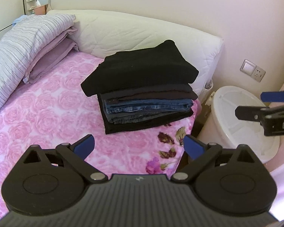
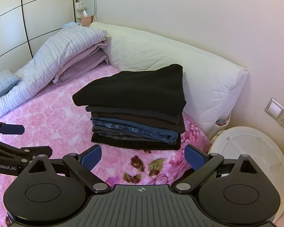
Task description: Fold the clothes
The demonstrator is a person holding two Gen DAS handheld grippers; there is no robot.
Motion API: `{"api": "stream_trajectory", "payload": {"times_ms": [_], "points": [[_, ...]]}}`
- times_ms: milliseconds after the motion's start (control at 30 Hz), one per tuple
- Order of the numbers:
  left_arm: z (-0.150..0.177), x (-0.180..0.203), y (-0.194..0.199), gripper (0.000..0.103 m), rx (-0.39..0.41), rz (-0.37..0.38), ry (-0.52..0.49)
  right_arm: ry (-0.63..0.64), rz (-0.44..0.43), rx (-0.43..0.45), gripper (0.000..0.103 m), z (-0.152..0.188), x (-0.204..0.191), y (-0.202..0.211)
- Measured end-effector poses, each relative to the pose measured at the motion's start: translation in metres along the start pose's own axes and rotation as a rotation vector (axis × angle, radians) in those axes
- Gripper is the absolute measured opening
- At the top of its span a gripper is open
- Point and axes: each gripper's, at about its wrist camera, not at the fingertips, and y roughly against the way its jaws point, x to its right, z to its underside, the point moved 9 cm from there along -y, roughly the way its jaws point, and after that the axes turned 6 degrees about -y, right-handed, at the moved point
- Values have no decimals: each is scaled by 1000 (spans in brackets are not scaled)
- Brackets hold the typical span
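Observation:
A neat stack of folded clothes rests on the pink rose bedspread near the bed's corner: a black garment on top, dark pieces and blue jeans beneath. My left gripper hovers in front of the stack, open, with nothing between its blue pads. My right gripper also stands open and empty just short of the stack. Each gripper appears at the edge of the other's view: the right one at the right, the left one at the left.
A white quilted pillow leans on the wall behind the stack. Striped and lilac bedding lies piled at the back left. A round white bin lid sits beside the bed, below a wall switch and socket.

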Motion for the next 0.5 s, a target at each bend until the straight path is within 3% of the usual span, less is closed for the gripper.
{"api": "stream_trajectory", "payload": {"times_ms": [500], "points": [[4,-12,-4,97,-17,-27,94,-5,-1,-7,97,2,-4,-1]]}}
